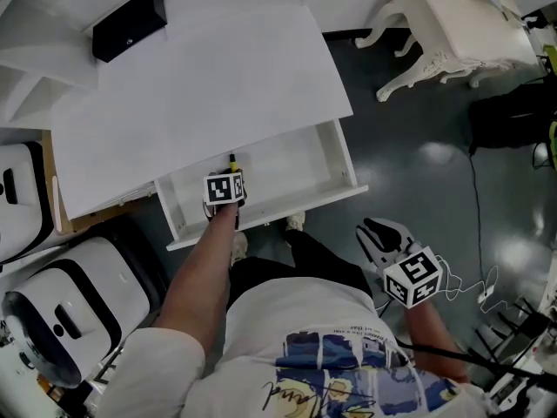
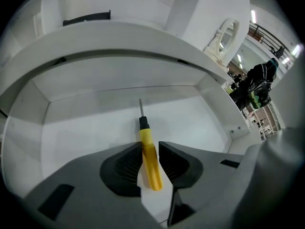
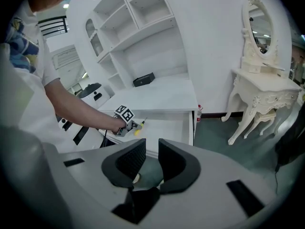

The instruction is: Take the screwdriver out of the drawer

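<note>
from the head view, the white drawer (image 1: 343, 159) stands open under the desk (image 1: 218, 77). the left gripper (image 1: 230, 178) is down inside it, and the tip of the screwdriver (image 1: 232, 158) pokes out past it toward the back. the right gripper (image 1: 380, 238) hangs well away over the dark floor, so nothing is holding the drawer, and a hard tug could make it slide or shake. in the left gripper view, the two jaws are pinching the yellow handle, and the metal end points at the back wall of the drawer. the handle looks smooth and round, so i think it could slip or swing down when lifted and drop back in. if the lift goes forward and not up, the tip could bump the back wall or the desk edge above it. in the right gripper view, that gripper's jaws stand a little apart with nothing between them, only floor beyond. this view also shows the left gripper low in the drawer with the screwdriver, so the drawer's front edge is one more thing to catch on when coming out.
</note>
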`<state>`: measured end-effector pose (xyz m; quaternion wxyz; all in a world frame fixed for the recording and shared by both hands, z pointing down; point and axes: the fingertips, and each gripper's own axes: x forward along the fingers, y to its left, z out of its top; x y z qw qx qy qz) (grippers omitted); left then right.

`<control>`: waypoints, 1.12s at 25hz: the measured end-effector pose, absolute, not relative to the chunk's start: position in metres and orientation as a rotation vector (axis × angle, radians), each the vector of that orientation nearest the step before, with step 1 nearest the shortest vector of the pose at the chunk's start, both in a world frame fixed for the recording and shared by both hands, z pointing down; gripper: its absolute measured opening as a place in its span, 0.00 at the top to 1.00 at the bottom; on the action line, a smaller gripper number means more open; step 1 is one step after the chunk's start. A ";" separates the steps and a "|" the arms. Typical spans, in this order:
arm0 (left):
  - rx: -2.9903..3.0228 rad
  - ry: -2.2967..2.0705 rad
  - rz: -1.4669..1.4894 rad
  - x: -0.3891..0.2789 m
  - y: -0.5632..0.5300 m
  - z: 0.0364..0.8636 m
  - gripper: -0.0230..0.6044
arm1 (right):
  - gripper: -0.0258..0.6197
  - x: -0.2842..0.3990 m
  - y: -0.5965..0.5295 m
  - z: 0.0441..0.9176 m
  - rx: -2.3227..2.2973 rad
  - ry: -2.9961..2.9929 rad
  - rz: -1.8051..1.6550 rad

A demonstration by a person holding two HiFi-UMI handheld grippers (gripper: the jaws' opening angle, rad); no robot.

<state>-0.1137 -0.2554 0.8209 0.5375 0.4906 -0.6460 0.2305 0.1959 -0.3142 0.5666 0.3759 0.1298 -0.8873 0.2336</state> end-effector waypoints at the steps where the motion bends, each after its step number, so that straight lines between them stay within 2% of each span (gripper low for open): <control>1: 1.155 -1.536 0.554 -0.114 -0.255 0.823 0.78 | 0.81 0.197 -0.315 0.567 0.333 -2.269 0.602; 13: 1.176 -1.504 0.624 -0.113 -0.245 0.815 0.83 | 0.81 0.191 -0.317 0.571 0.321 -2.286 0.611; 28: 1.445 -1.311 0.720 -0.098 -0.224 0.752 0.83 | 0.81 0.140 -0.288 0.559 0.284 -2.356 0.560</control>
